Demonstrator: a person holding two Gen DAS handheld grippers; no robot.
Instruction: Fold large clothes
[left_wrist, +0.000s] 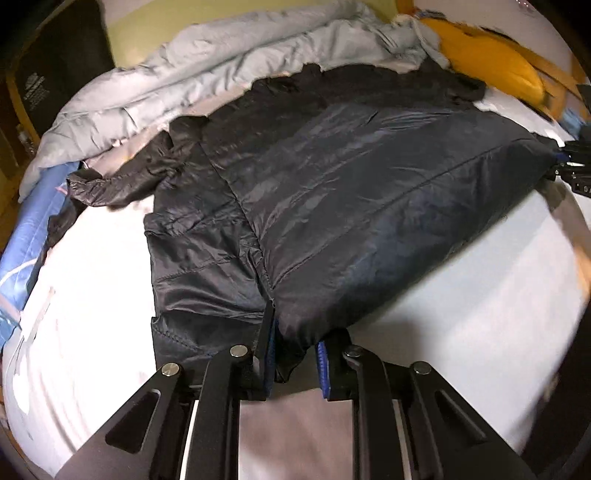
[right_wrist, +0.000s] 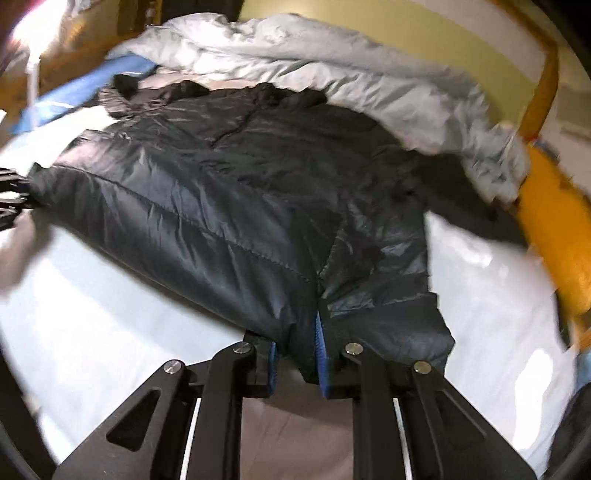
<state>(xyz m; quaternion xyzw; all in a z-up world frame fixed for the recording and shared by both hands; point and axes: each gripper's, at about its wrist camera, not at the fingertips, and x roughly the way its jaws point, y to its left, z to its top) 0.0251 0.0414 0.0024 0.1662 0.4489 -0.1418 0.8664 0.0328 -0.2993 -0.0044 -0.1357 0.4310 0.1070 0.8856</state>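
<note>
A dark navy quilted jacket (left_wrist: 351, 184) lies spread on the white bed sheet (left_wrist: 461, 295), its sleeves bunched toward the far side. In the left wrist view my left gripper (left_wrist: 299, 332) is shut on one corner of the jacket's near hem, with fabric pinched between the blue pads. The right gripper (left_wrist: 570, 162) shows at the right edge, holding the hem's other corner. In the right wrist view my right gripper (right_wrist: 295, 339) is shut on its corner of the jacket (right_wrist: 221, 192), and the left gripper (right_wrist: 14, 195) shows at the left edge on the opposite corner.
A crumpled grey duvet (left_wrist: 184, 81) is heaped along the far side of the bed, touching the jacket's collar end. A yellow pillow (left_wrist: 491, 70) lies at the far right by the wooden frame. Blue bedding (left_wrist: 33, 229) sits at the left edge.
</note>
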